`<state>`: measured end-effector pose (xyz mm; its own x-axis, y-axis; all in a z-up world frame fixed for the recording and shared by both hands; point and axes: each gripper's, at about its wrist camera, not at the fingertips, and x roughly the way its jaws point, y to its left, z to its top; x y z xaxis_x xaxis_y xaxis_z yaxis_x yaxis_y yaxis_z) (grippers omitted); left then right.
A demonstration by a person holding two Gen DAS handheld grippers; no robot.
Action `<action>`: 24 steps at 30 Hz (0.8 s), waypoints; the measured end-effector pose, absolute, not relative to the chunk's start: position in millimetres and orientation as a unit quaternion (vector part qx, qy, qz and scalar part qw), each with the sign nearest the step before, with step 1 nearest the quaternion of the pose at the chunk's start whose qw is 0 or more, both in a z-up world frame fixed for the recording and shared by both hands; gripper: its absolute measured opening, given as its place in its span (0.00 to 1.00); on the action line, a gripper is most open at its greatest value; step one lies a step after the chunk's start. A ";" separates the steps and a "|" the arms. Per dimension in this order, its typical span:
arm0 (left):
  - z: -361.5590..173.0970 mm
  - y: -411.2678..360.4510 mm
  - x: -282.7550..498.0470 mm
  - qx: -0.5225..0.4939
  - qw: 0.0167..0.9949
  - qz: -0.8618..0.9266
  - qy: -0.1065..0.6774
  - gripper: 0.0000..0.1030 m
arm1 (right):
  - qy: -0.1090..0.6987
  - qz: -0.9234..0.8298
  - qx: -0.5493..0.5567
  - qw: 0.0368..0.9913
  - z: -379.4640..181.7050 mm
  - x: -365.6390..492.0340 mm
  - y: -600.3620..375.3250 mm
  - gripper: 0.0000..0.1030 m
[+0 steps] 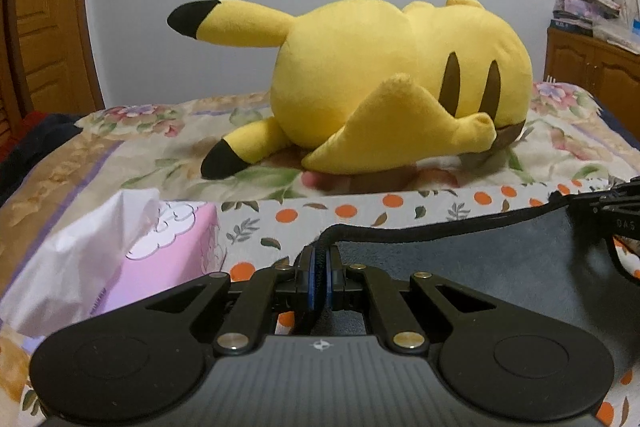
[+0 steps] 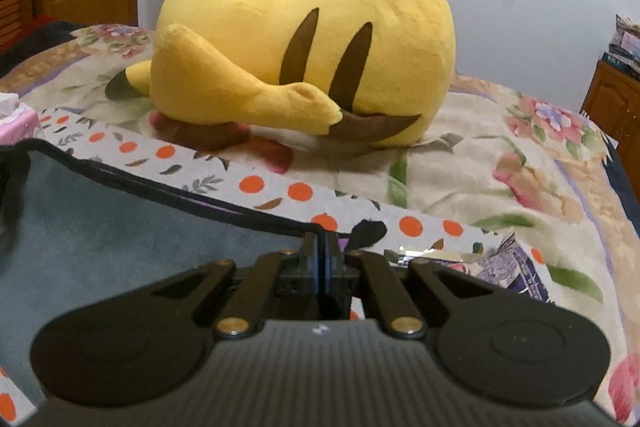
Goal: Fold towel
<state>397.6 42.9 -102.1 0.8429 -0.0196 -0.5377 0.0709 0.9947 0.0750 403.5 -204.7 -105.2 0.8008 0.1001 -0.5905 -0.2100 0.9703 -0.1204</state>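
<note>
— What is seen? A floral bedspread, white wall, one Pikachu plush, one tissue box.

— And the grey towel? Its black-trimmed edge is pinched by the left gripper and the right gripper, above an orange-dotted cloth.

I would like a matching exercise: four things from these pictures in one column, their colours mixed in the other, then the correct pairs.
Things:
1. towel
2. plush toy
3. tissue box
4. cabinet

Colours:
A. pink
B. brown wood
C. grey with a black edge
D. yellow

Pairs: 1-C, 2-D, 3-A, 4-B
</note>
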 end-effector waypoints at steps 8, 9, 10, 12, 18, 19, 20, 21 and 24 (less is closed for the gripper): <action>-105.0 43.3 397.3 0.046 0.956 -0.025 0.288 0.08 | 0.310 0.083 -0.086 0.943 -108.2 398.6 -204.7 0.05; -105.2 42.7 397.2 0.048 0.955 -0.026 0.290 0.09 | 0.310 0.084 -0.085 0.943 -108.2 397.2 -204.5 0.07; -105.4 41.7 396.8 0.051 0.955 -0.026 0.291 0.12 | 0.310 0.086 -0.084 0.943 -108.3 395.8 -204.1 0.10; -106.2 40.8 395.5 0.051 0.954 -0.028 0.294 0.22 | 0.309 0.089 -0.083 0.943 -109.2 392.9 -203.5 0.15; -104.8 36.7 389.8 0.046 0.952 -0.037 0.301 0.39 | 0.308 0.090 -0.085 0.943 -112.9 382.7 -201.8 0.45; -104.1 35.7 387.4 0.046 0.951 -0.040 0.303 0.43 | 0.306 0.092 -0.083 0.944 -112.0 379.7 -202.0 0.47; -103.3 34.9 384.9 0.046 0.951 -0.041 0.303 0.45 | 0.304 0.093 -0.080 0.945 -111.0 377.1 -202.1 0.48; -102.6 33.9 382.3 0.046 0.951 -0.043 0.304 0.49 | 0.306 0.094 -0.077 0.944 -110.2 374.2 -202.0 0.48; -100.5 29.8 374.1 0.048 0.950 -0.046 0.305 0.54 | 0.309 0.095 -0.075 0.943 -108.8 365.0 -201.1 0.51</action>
<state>374.1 29.8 -100.5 0.8096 -0.0574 -0.5842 0.1163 0.9912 0.0638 365.0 -201.1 -108.8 0.7910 0.1338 -0.5969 -0.2262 0.9706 -0.0822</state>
